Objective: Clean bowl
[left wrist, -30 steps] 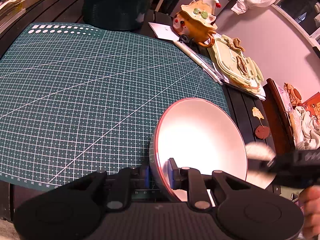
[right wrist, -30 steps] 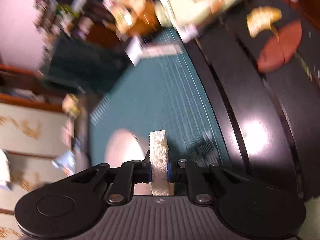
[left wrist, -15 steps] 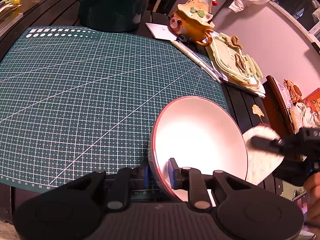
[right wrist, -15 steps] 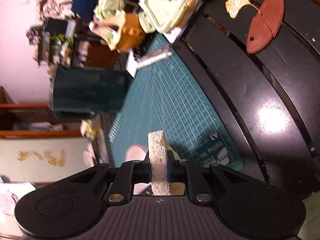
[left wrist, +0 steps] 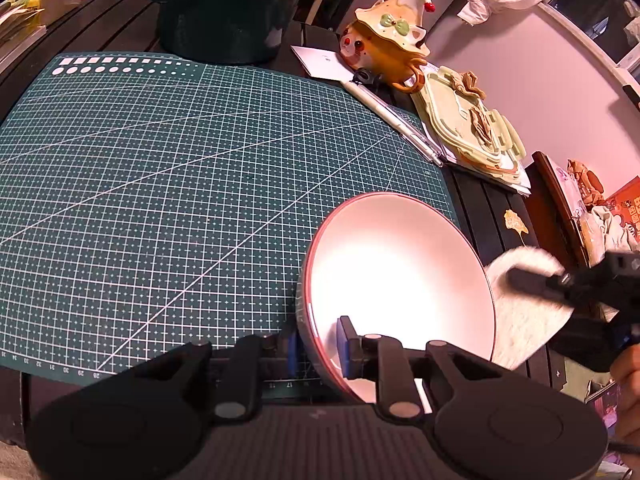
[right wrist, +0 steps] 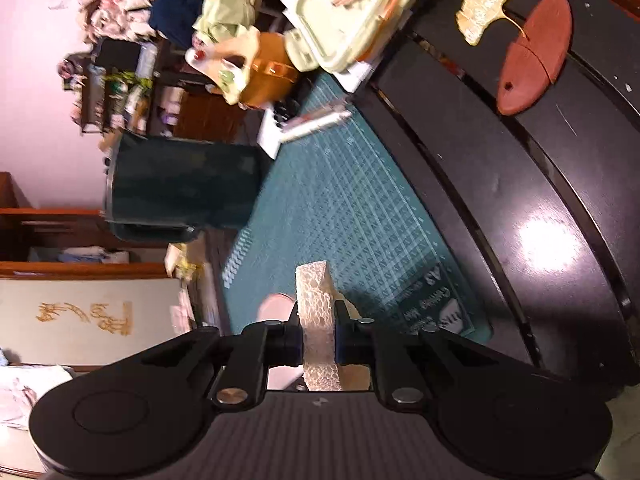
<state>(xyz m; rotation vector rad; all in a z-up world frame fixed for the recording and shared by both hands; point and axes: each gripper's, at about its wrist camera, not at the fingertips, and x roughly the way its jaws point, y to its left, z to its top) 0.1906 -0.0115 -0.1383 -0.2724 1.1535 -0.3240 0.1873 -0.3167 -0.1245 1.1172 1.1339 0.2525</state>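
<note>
In the left wrist view, my left gripper point(left wrist: 318, 350) sits at the bottom centre of the frame, clamped on the near rim of the shallow white ceramic bowl with a thin red edge point(left wrist: 400, 276), one finger outside the wall and one inside. The bowl is tilted up on its side, lower right of centre, over the near right corner of the green gridded cutting mat point(left wrist: 180, 184). Its inner face looks bare and glossy under the glare; I cannot tell whether any dirt is on it. At the right edge, my right gripper point(left wrist: 532, 284) holds the pale fluffy sponge pad point(left wrist: 524, 312) just beside the bowl's far rim, apparently behind it rather than on the inner face. In the right wrist view, that gripper point(right wrist: 317, 338) at bottom centre is closed tight on the sponge point(right wrist: 316, 308), seen edge-on, with a sliver of bowl point(right wrist: 276, 306) to its left. I judge the wiping is barely started, or between strokes: both grips are set, and the inside remains to be scrubbed.
</note>
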